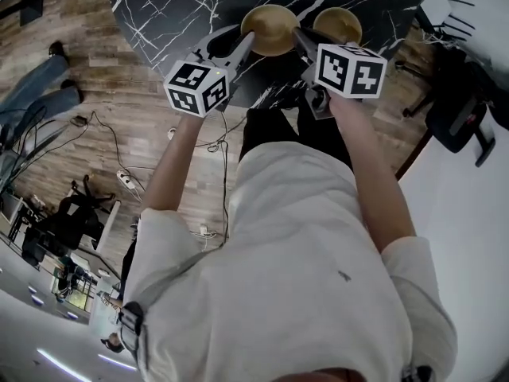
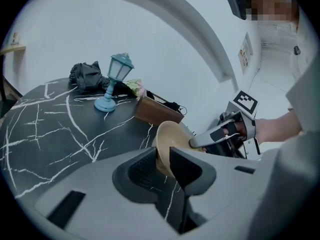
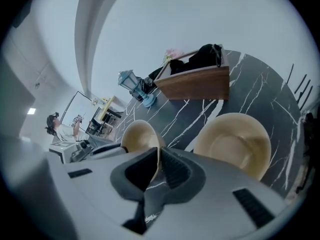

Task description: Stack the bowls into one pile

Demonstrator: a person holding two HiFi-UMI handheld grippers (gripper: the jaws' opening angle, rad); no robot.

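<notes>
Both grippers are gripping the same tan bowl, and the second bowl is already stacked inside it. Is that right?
Not quite. The left gripper and right gripper do grip the same tan bowl, but the second bowl is not inside it: the right gripper view shows it sitting apart on the black table.

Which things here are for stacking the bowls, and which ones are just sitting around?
For the job:
- held bowl, gripped at its rim by both
- second bowl, resting nearby
- left hand-held gripper
- right hand-held gripper

Just lying about:
- blue lantern
- wooden box
- black bundle
</notes>
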